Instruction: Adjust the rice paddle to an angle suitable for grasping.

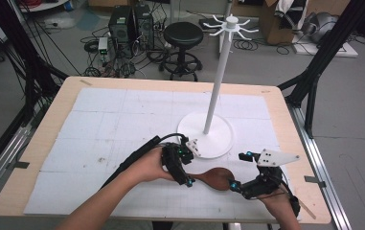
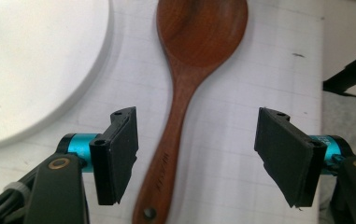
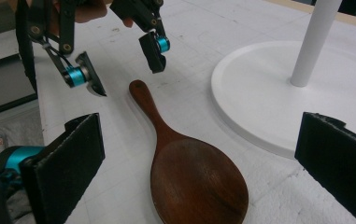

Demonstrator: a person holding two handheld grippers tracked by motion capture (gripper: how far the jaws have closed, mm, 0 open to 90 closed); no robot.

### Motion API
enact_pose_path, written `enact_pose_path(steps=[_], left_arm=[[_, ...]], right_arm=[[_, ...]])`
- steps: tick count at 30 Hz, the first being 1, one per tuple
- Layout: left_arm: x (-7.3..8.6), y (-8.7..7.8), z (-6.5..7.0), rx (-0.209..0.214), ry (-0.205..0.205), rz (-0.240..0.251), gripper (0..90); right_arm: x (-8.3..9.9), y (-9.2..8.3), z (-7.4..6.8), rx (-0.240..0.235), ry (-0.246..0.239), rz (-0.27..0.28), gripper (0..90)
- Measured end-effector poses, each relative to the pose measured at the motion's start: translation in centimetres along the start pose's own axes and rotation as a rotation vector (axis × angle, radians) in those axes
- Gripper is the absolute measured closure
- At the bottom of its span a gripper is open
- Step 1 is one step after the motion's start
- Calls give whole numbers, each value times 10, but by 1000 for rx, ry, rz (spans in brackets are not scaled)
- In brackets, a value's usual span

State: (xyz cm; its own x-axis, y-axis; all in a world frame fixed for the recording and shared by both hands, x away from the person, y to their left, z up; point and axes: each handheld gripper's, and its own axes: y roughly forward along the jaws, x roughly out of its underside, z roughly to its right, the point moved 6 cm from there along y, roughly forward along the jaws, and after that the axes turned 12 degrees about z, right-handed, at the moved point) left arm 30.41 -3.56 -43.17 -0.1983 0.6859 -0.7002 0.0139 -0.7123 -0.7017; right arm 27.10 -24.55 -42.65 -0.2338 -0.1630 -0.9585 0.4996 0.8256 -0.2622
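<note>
A dark wooden spoon [image 1: 216,178] lies flat on the white mat near the table's front, its bowl toward my right gripper. My left gripper [image 1: 186,175] hovers over the handle end, open. In the left gripper view the handle [image 2: 175,140] runs between the two pads [image 2: 119,154] without touching them. In the right gripper view my right gripper [image 3: 202,140] stands wide open with the spoon's bowl [image 3: 196,182] on the mat between its jaws, untouched. The left gripper [image 3: 126,77] hangs just above the handle tip there.
A white stand with a round base [image 1: 218,139] and a tall pole [image 1: 218,81] topped by hooks sits just behind the spoon. Beyond the table's far edge are a black stool [image 1: 183,36] and computer towers [image 1: 131,24]. Black frame legs flank the table.
</note>
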Motion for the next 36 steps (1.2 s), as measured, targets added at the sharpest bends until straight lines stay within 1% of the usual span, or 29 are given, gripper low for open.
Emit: enact_pose_path(steps=[2,4,6,9,11,15,18,22,27,31,34,36], left_arm=[[4,-5,0,-3,-13,15,268],[9,-9,0,-18,-27,21,228],[14,-14,-2,-30,-31,24,193],[19,-22,-2,-36,-35,43,184],[22,-27,-2,-38,-37,47,162],[28,-39,-1,-65,-47,66,100],[33,-47,-1,-78,-55,76,70],[39,-59,-2,-83,-85,113,50],[50,-72,-4,-100,-110,143,33],[59,-82,-5,-100,-136,180,17],[68,-87,-5,-102,-146,180,17],[73,-91,-6,-103,-159,194,17]], right_arm=[[0,1,-1,-4,1,0,3],[0,1,-1,-2,0,-2,3],[0,1,-1,-6,-1,-2,3],[0,2,-2,-6,1,-4,3],[0,2,-2,-6,0,-4,3],[0,2,-2,-6,0,-8,3],[0,3,-2,-8,-6,-9,3],[-1,4,-4,-11,-7,-8,3],[-1,4,-4,-15,-5,-7,3],[-2,5,-5,-16,-2,-6,3],[-1,5,-5,-16,-2,-4,3],[-1,5,-4,-15,-5,-6,3]])
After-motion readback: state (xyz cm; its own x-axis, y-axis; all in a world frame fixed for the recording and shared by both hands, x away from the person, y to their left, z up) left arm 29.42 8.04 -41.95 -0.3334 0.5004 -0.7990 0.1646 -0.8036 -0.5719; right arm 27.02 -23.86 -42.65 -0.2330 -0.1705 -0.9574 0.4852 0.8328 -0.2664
